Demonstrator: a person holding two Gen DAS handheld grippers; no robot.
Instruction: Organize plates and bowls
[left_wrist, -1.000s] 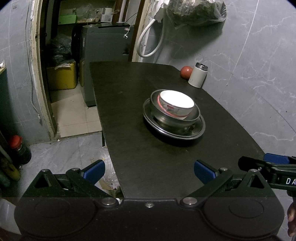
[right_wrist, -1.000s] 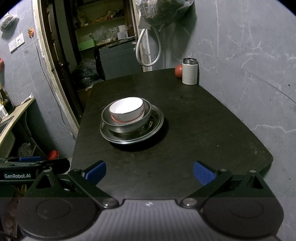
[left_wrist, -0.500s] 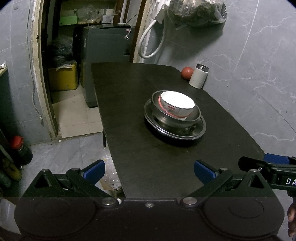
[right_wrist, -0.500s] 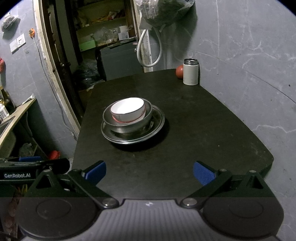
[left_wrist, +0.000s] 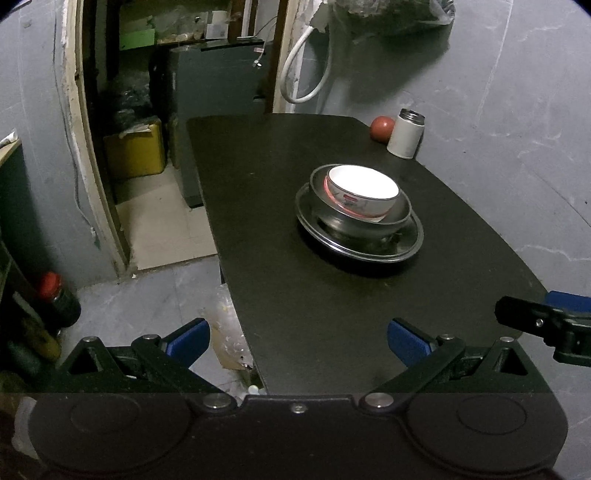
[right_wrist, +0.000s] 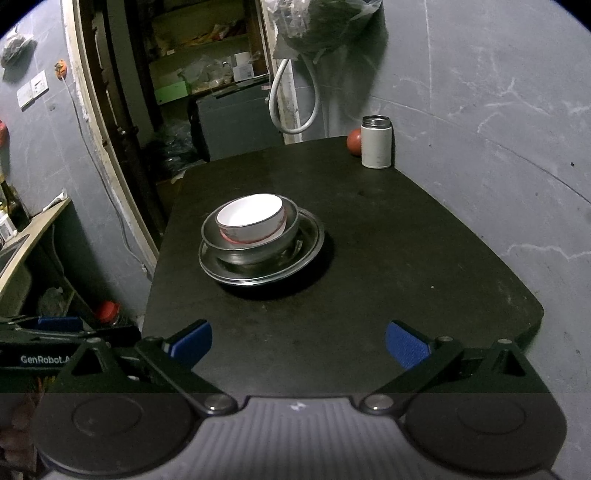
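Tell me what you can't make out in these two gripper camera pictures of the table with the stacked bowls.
- Metal bowl interior: hidden in both views by the white bowl nested in it.
- Metal plate centre: covered by the bowls in both views.
- Red round object: partly behind the white canister in the right wrist view; too small to identify.
- White bowl's side pattern, left wrist view: too small to identify.
- Right gripper: cut off by the left wrist view's edge.
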